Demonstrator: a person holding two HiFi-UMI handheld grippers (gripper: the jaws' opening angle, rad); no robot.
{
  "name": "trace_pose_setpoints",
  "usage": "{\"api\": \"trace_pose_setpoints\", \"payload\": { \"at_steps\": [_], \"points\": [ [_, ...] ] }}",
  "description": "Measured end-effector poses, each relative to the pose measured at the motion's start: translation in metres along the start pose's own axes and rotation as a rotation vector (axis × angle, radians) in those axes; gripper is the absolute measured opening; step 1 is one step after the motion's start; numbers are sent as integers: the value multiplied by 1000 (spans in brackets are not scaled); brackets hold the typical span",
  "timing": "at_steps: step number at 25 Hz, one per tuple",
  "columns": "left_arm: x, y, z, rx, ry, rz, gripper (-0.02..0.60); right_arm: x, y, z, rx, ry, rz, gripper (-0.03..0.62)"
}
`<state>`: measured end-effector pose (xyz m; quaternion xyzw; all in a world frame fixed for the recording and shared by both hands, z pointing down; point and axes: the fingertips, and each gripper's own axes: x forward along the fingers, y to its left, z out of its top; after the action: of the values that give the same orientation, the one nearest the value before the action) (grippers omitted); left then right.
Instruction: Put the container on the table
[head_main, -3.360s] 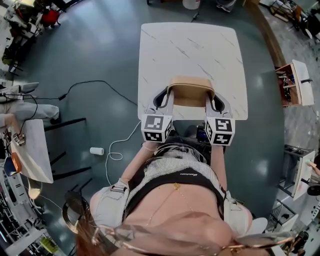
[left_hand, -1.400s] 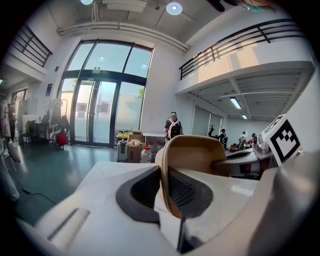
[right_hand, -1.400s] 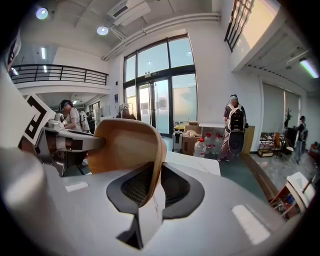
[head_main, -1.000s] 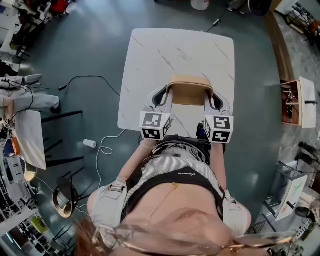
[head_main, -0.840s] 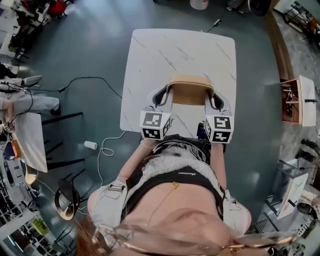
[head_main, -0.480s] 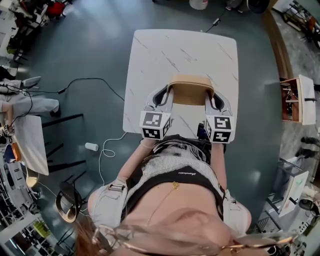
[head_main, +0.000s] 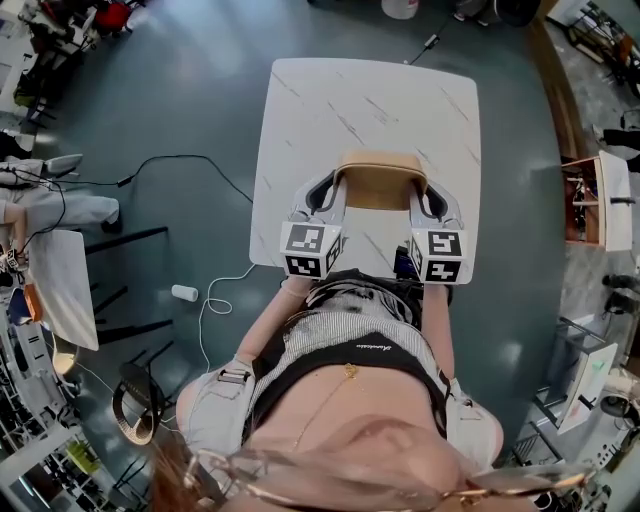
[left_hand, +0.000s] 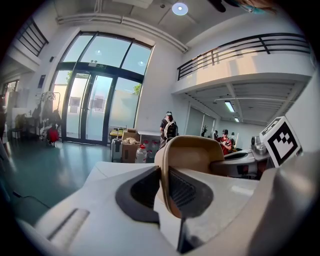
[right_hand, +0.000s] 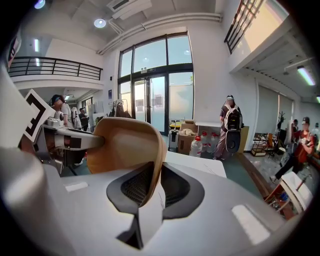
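Left hand-held gripper (left_hand: 165, 187) clamped on container (head_main: 380, 185) rim | right hand-held gripper (right_hand: 154, 187) clamped likewise | over table (head_main: 330, 95)

Bare marble top of the table (head_main: 370, 100) is left open across the upper centre of the head view. The middle of its near edge is occupied by the container (head_main: 380, 185), flanked closely by the left gripper (head_main: 330, 192) and right gripper (head_main: 430, 195).

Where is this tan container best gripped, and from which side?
By its thin side walls, one claw pinching each, coming from the person's side. The container is open-topped and too broad for one claw; left claw and right claw hold it so.
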<state>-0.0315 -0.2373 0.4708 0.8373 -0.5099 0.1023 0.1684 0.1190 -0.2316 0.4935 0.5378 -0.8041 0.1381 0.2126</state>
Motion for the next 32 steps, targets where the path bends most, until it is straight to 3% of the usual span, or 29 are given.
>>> {"api": "trace_pose_setpoints", "payload": {
  "at_steps": [13, 32],
  "points": [
    [20, 15, -32, -40, 73, -5, 37, 27, 1, -29, 6, 89, 8, 77],
    [59, 30, -119, -110, 298, -31, 37, 71, -1, -115, 82, 309, 27, 77]
  ]
}}
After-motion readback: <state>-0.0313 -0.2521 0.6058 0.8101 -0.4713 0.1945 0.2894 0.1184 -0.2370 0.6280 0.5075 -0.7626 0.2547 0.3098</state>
